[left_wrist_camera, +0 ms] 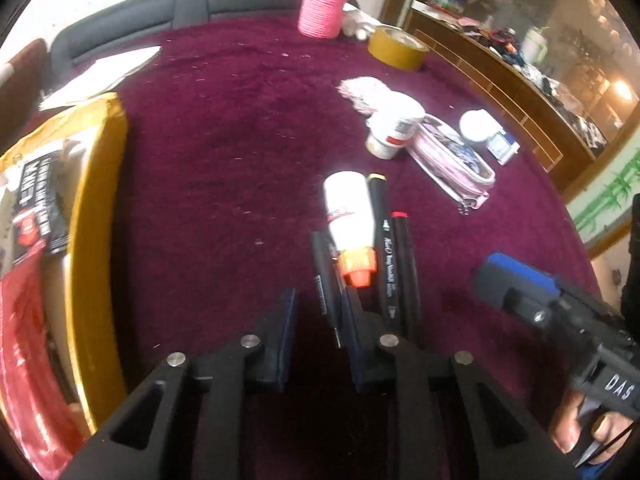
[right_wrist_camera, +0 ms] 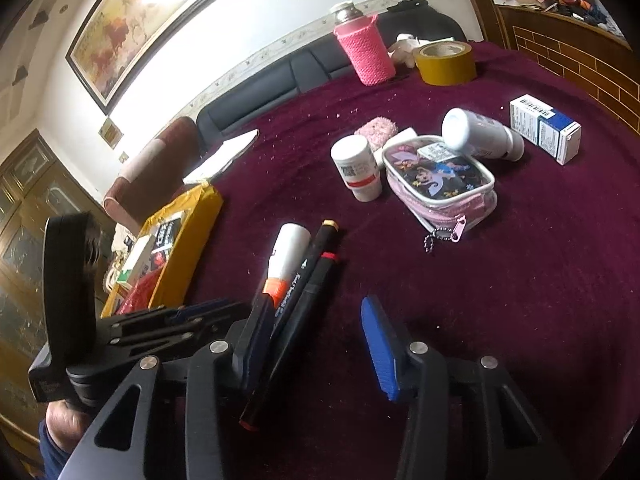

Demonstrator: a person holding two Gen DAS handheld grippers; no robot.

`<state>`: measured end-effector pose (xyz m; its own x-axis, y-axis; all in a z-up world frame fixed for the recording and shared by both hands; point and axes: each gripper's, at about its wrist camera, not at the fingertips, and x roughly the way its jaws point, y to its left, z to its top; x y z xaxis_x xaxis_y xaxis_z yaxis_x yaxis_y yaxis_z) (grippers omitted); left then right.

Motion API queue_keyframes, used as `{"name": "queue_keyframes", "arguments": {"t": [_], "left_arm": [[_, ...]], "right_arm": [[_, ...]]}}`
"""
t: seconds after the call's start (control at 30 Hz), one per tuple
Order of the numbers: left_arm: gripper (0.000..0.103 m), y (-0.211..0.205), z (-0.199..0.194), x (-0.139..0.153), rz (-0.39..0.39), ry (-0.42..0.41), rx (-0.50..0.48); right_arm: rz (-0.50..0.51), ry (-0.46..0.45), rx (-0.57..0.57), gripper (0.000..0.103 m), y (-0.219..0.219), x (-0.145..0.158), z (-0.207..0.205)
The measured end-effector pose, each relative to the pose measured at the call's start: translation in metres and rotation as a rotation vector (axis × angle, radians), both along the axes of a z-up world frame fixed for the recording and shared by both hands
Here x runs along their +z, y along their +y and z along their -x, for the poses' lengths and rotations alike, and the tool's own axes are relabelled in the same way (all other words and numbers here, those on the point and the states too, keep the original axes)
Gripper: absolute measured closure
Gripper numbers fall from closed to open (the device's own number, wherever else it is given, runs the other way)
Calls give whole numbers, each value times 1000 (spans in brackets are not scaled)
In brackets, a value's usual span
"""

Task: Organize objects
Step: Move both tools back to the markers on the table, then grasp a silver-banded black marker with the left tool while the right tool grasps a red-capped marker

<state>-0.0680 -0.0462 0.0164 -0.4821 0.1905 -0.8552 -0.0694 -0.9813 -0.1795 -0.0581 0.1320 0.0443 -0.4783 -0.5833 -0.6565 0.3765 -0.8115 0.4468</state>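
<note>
A white glue bottle with an orange cap [left_wrist_camera: 350, 220] [right_wrist_camera: 286, 258] lies on the maroon cloth beside three black markers [left_wrist_camera: 390, 256] [right_wrist_camera: 304, 296]. My left gripper [left_wrist_camera: 320, 320] is open, its right finger against the near marker ends, nothing between the pads. My right gripper [right_wrist_camera: 316, 328] is open, low over the cloth with the markers' near ends between its fingers; it shows in the left wrist view [left_wrist_camera: 516, 280]. A pink clear zip pouch [left_wrist_camera: 452, 160] [right_wrist_camera: 438, 184] lies further back, with white bottles [right_wrist_camera: 358, 166] [right_wrist_camera: 480, 134] beside it.
A yellow box [left_wrist_camera: 96, 240] [right_wrist_camera: 180, 248] holding packets stands at the left. A pink knitted flask [right_wrist_camera: 364, 50], a roll of yellow tape [right_wrist_camera: 446, 62], a blue-white carton [right_wrist_camera: 546, 128] and a notebook [right_wrist_camera: 224, 156] sit further back. A wooden ledge [left_wrist_camera: 500, 92] runs along the right.
</note>
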Motion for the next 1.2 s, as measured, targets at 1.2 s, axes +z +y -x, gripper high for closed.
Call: {"name": "queue_keyframes", "arguments": {"t": [1.2], "left_arm": [[92,-35,-7,0,-43,141,120]], "right_arm": [[-322,98,47,88,-32,-10,-9]]}}
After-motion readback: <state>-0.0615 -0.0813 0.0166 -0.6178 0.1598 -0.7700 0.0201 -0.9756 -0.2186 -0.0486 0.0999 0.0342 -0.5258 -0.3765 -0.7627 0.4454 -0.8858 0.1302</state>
